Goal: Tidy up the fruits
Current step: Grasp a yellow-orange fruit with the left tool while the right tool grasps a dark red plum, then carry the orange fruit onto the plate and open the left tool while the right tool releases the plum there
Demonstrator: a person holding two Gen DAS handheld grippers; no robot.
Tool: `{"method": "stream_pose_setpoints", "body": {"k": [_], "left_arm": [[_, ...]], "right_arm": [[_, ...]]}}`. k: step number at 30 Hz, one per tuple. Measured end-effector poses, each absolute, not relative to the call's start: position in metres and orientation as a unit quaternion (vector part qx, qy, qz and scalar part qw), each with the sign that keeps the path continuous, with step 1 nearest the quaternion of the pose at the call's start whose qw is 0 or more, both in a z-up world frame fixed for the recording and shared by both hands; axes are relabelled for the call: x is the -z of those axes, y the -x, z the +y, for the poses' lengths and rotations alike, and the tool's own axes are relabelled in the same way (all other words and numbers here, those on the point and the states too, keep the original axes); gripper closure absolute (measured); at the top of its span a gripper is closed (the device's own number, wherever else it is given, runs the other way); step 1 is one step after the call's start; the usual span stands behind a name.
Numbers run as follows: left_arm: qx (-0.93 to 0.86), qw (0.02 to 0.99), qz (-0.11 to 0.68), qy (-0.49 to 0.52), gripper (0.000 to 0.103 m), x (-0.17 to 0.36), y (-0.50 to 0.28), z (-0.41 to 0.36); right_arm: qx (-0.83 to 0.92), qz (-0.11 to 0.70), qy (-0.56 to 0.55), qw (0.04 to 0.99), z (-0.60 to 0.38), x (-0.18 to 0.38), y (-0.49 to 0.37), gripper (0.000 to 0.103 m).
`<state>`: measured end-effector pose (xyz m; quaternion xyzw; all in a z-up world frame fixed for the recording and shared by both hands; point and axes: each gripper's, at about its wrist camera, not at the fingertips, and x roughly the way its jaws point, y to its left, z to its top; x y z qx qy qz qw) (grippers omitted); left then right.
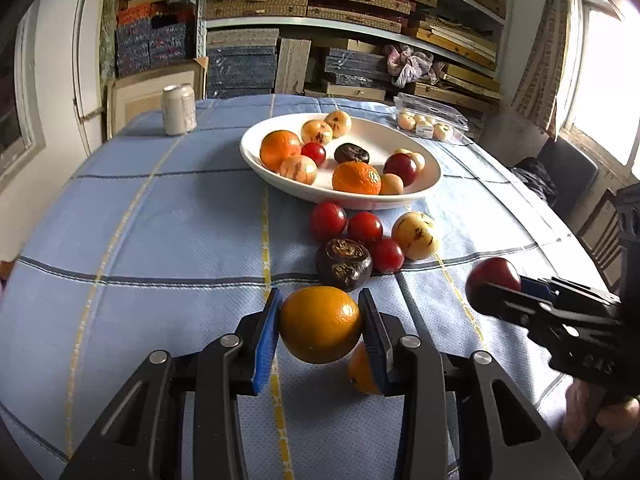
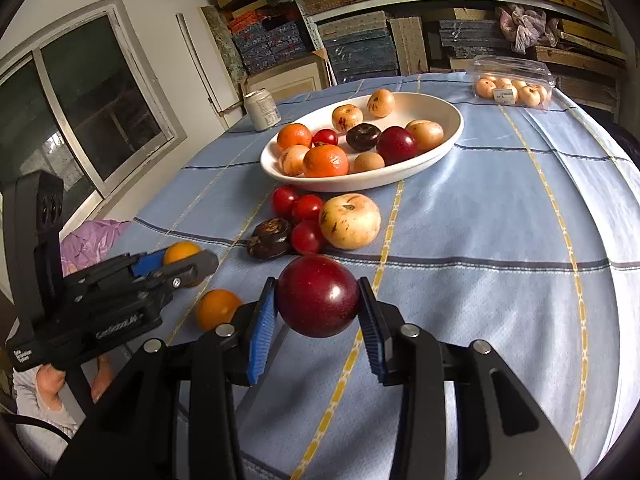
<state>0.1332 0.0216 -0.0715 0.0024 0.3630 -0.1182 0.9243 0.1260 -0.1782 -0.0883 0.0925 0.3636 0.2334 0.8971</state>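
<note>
Your left gripper point(image 1: 320, 324) pointed down and forward, its blue pads clamped on an orange point(image 1: 320, 322) lifted clear; your right gripper point(image 2: 318, 300) sat beside it, angled likewise, pinching a dark red plum point(image 2: 318, 295); your left hand point(image 2: 52, 388) wrapped its handle.

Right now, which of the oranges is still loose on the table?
The orange lying on the cloth beside the left gripper. One orange is clamped in that gripper, and two more sit in the bowl.
</note>
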Motion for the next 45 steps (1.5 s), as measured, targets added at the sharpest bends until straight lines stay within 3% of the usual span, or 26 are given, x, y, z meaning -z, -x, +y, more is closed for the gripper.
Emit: {"method": "stream_pose_setpoints", "body": {"k": [16,29,45], "left_arm": [[0.068,0.936,0.344,-0.032,0.064,0.044,-0.169,0.022],[0.07,0.944,0.316,-0.066,0.064,0.015,-0.246,-0.01],[0.058,0.933,0.356,-0.022,0.064,0.038,-0.347,-0.009]], "right_arm": [[-0.211,0.324,-0.086,0.918,-0.198,0.048,-0.138,0.064],[-0.189,0.287,-0.069,0.936,-0.193,0.004,-0.229,0.064],[-0.152,0.348,-0.052,0.924,-0.173,0.045,-0.351,0.064]]}}
